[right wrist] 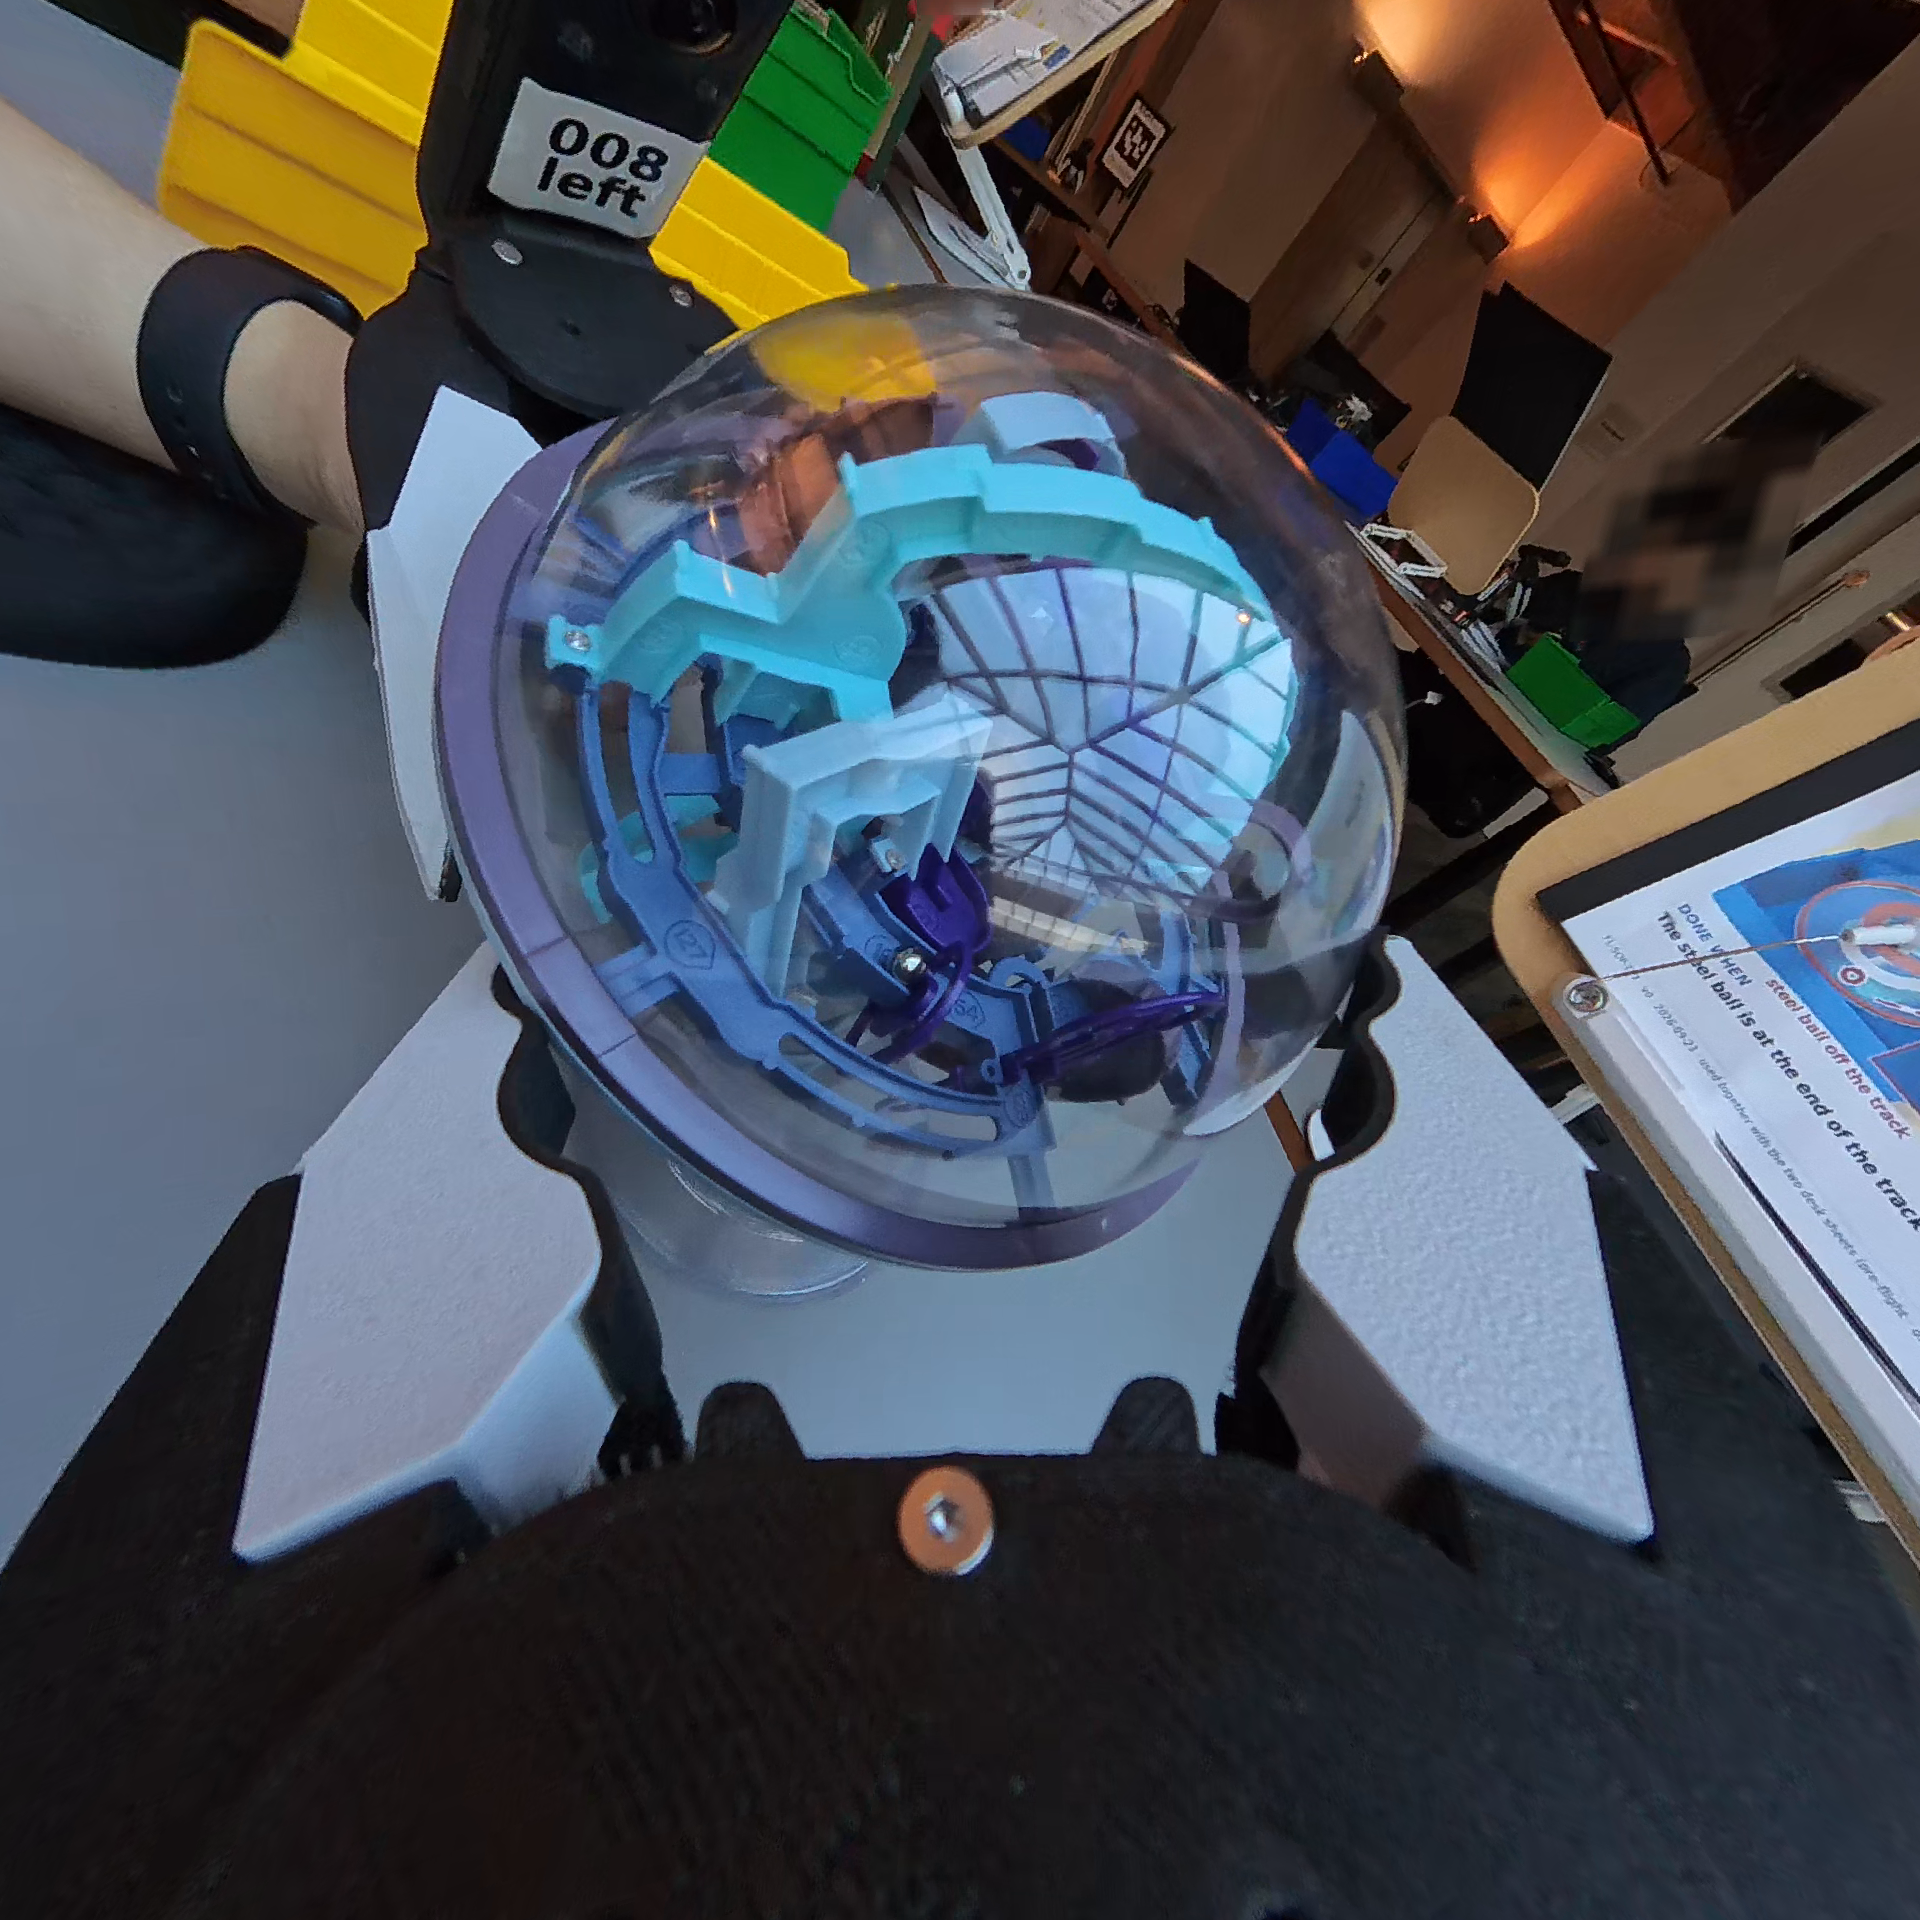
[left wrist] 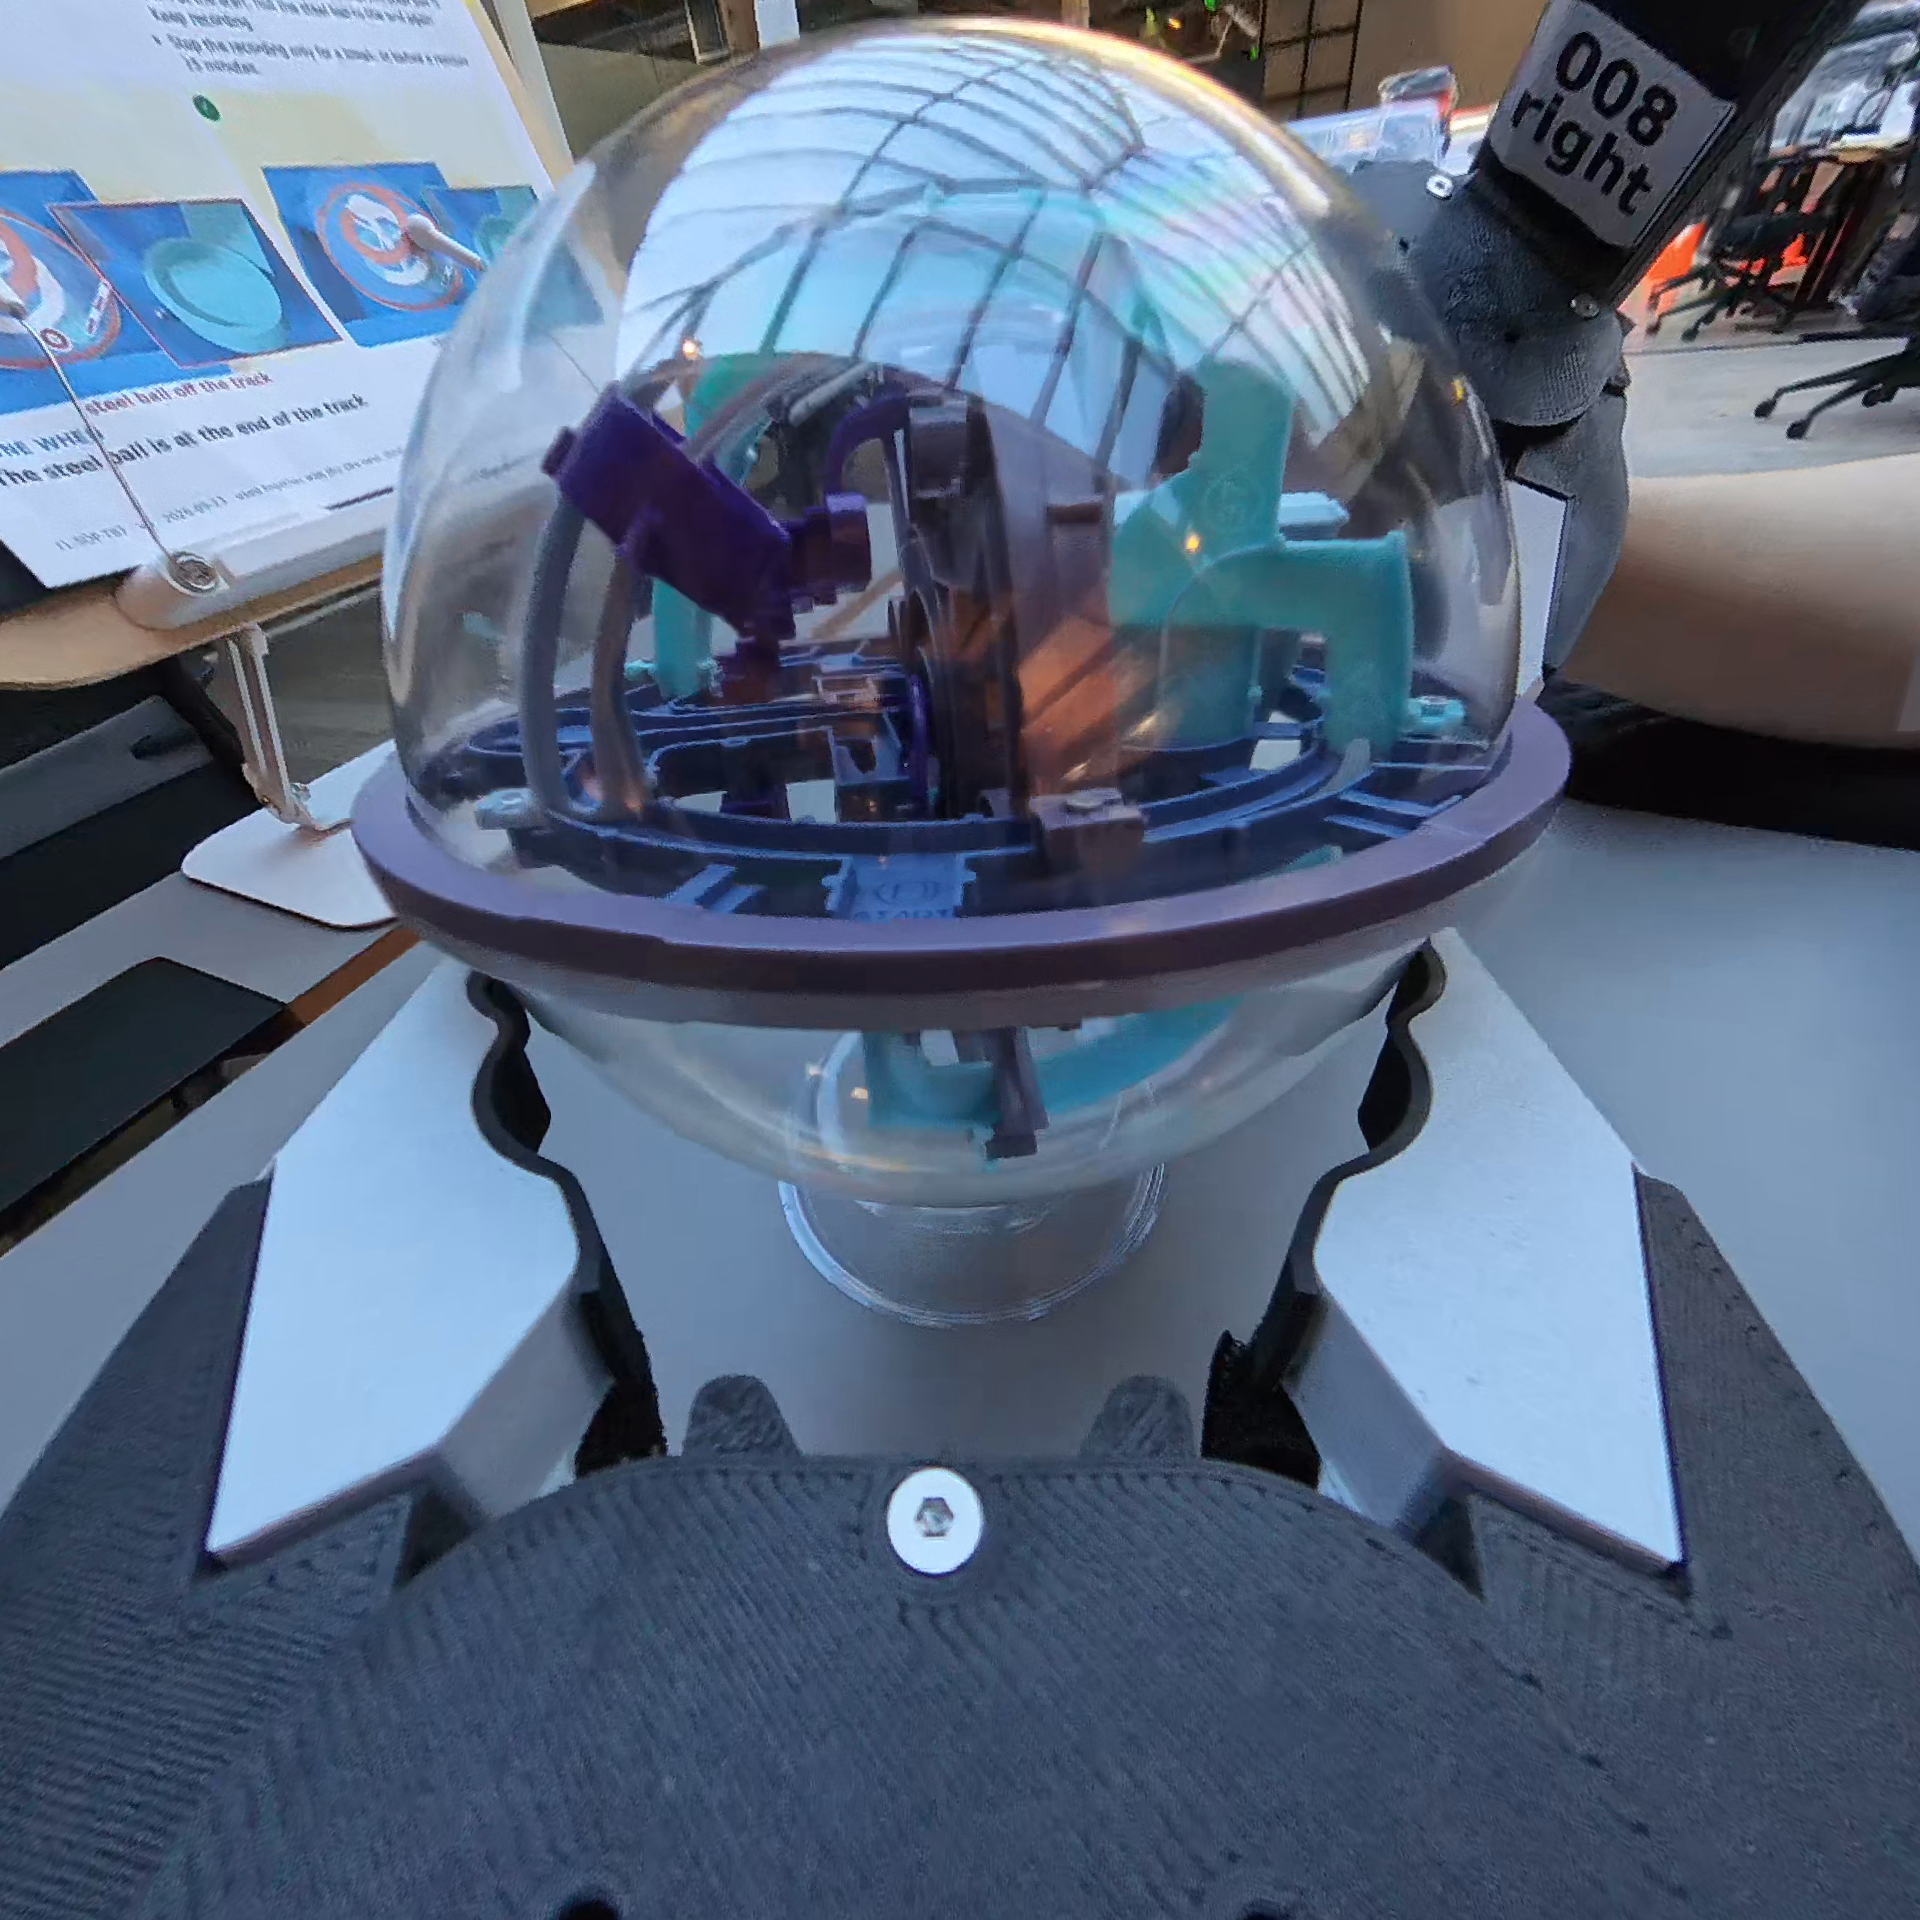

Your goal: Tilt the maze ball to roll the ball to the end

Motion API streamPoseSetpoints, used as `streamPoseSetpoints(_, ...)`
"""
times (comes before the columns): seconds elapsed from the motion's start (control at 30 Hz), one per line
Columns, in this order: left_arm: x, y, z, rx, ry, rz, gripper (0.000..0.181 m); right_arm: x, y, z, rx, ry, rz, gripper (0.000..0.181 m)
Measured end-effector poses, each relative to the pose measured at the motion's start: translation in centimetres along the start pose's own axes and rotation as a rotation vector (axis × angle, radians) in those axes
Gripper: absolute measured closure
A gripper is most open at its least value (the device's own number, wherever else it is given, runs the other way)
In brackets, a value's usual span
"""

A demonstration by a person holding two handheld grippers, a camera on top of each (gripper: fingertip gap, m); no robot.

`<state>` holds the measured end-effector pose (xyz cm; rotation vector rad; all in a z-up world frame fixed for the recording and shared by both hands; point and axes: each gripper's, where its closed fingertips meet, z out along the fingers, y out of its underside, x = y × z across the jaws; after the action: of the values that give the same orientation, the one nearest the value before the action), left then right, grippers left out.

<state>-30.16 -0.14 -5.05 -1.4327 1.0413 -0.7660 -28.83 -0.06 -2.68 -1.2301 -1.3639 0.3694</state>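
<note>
The maze ball [left wrist: 935,520] is a clear sphere with a purple ring around its middle and teal, blue and purple tracks inside. It sits over a clear stand [left wrist: 966,1247] on the grey table [left wrist: 1714,987]. My left gripper [left wrist: 951,997] has its fingers against both sides of the lower half, just under the ring. My right gripper [right wrist: 940,1013] holds the maze ball [right wrist: 935,779] from another side, and it also shows in the left wrist view [left wrist: 1558,343] behind the sphere. A small steel ball [right wrist: 912,964] rests on a purple track near the middle.
An instruction sheet on a stand [left wrist: 208,312] is at the left, close on the right in the right wrist view [right wrist: 1766,1039]. Yellow bins [right wrist: 312,156] and green bins [right wrist: 800,104] stand behind. A forearm with a black wristband [right wrist: 208,364] lies on the table.
</note>
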Motion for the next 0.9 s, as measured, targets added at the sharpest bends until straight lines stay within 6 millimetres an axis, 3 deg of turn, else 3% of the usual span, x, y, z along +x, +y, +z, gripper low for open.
streamPoseSetpoints(0.47, 0.9, -5.1, -1.5, 0.157, 0.003, 0.002, 0.023, 1.0, -4.7, -1.5, -0.035, 0.003, -0.031, 0.032)
streamPoseSetpoints(0.9, 2.0, -10.8, -3.4, 0.266, 0.03, -0.03, 0.023, 2.2, -10.3, -3.3, -0.079, 0.0, -0.058, 0.033)
